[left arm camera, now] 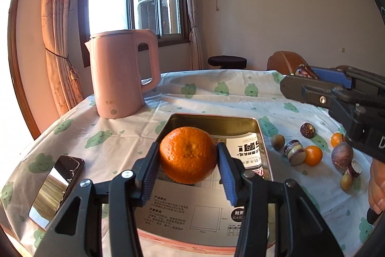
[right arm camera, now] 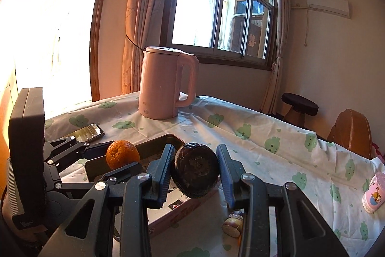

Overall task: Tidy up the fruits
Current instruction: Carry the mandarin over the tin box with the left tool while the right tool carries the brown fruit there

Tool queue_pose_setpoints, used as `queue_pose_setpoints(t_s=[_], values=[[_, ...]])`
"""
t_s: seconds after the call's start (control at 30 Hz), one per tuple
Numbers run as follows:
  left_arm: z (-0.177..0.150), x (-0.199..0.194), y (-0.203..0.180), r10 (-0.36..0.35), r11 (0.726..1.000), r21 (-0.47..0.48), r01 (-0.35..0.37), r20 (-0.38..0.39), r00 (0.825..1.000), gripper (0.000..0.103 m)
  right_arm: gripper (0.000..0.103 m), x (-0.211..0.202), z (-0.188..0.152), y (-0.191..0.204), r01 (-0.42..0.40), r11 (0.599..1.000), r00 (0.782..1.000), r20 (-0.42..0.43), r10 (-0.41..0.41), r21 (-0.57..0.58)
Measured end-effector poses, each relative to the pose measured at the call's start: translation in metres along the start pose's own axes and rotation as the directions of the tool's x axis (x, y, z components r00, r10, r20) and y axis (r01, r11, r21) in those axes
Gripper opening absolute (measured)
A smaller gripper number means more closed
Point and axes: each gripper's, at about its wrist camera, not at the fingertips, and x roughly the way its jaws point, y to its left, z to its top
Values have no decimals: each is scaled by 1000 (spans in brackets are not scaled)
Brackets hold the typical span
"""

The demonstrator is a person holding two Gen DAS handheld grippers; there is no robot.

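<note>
Left gripper: your left gripper is clamped on the orange, both pads pressed to its sides, the fruit clear of the surface below it.
Orange, place: you hold it over the near half of the metal tin, above the printed sheet that lies in the tin; the right wrist view shows the same orange at the tin's left end.
Right gripper: your right gripper is closed on a dark round fruit, pads on both its sides, carried above the tin's near right edge.
Right gripper, seen from the left: it reaches in from the right edge, with the dark fruit showing at its tip.
Tin: rectangular, open, on the tablecloth in the middle of the table; no loose fruit is visible inside it.
Loose fruit: to the right of the tin lie 2 small oranges, purple cut pieces, a dark round one and small brownish ones, close together on the cloth.
Below your right gripper: a cut purple piece on the cloth, partly hidden by the finger.
Kettle: the pink kettle stands upright beyond the tin, to its left.
Phone: a phone lies flat left of the tin.
Cup: a small pink cup sits at the far right of the cloth.
</note>
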Motion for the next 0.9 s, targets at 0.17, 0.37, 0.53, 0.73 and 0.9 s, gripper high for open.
queue_pose_setpoints(t_s=[0.17, 0.37, 0.53, 0.73, 0.9], values=[[0, 7, 4, 3, 1000, 5, -3, -19, 1000, 49, 38, 13, -1, 4, -7, 1000, 1000, -20, 7, 3], [2, 14, 9, 11, 1000, 9, -10, -40, 999, 49, 38, 29, -5, 9, -22, 1000, 998, -52, 22, 8], [2, 19, 14, 16, 1000, 8, -16, -53, 998, 49, 38, 39, -10, 12, -31, 999, 997, -76, 33, 17], [3, 25, 17, 12, 1000, 0, -12, -71, 997, 49, 38, 49, -13, 13, -41, 999, 994, -101, 43, 30], [3, 30, 19, 4, 1000, -5, -4, -88, 996, 49, 38, 57, -17, 16, -47, 998, 991, -123, 51, 34]])
